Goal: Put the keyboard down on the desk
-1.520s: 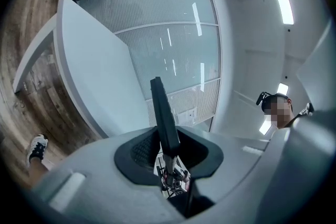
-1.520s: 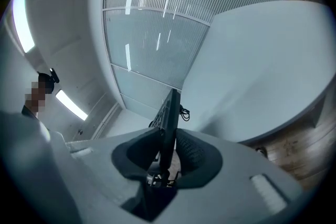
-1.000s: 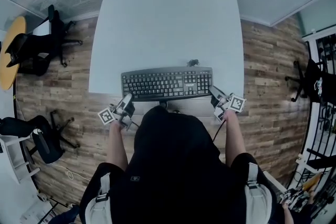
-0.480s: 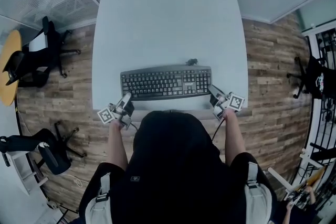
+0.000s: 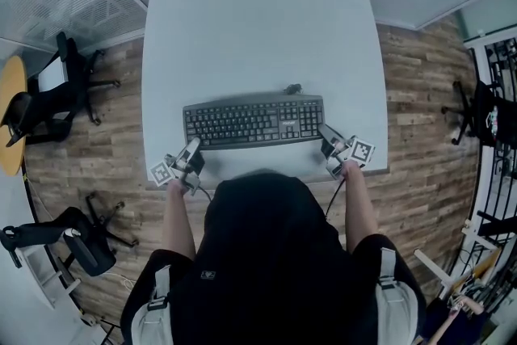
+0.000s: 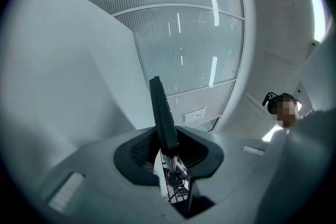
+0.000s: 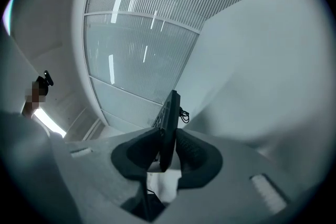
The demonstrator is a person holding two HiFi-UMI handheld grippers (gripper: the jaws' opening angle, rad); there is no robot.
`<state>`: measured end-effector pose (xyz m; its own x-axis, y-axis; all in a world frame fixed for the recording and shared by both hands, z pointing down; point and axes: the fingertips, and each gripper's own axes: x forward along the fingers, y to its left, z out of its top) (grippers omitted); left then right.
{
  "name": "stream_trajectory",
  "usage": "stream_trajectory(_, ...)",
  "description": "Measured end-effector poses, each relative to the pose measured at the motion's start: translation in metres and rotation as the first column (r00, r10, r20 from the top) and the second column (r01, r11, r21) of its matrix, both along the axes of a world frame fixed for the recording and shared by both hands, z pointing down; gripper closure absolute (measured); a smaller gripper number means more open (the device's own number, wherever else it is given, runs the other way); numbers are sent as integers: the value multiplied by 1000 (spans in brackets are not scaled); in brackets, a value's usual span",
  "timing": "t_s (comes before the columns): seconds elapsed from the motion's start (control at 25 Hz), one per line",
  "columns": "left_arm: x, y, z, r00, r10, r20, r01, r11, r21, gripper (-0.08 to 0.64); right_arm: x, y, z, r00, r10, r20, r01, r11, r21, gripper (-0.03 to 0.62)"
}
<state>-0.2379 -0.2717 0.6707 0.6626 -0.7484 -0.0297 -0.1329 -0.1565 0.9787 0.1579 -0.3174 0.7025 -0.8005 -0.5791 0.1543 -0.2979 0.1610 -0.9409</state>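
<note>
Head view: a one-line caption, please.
Left gripper and right gripper hold the black keyboard by its ends over the white desk.

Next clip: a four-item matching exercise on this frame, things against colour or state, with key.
1 keyboard
2 left gripper
3 desk
4 round table

A orange-yellow top, far left
B pale top
C black, gripped at both ends
D shut on the keyboard's left end

Pairs: 1-C, 2-D, 3-B, 4-A

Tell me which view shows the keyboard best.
Head view: whole keyboard seen from above, key rows visible. The left and right gripper views each show it only edge-on, a thin dark slab between the jaws.
</note>
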Motion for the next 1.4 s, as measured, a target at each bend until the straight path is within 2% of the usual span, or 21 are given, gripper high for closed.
stream_trajectory(0.24, -8, -10, 12, 1000, 2, -6, -2, 1000, -15, 479, -8, -7, 14, 1000, -4, -24, 3, 999, -40, 491)
stream_trajectory(1.04, 3, 20, 45, 997, 71, -4, -71, 992, -105, 479, 1, 26, 32, 999, 6, -52, -11, 996, -90, 494)
stream_trajectory(1.4, 3, 28, 62, 998, 61, 9, -59, 986, -158, 477, -1, 31, 53, 998, -28, -63, 19, 991, -131, 489)
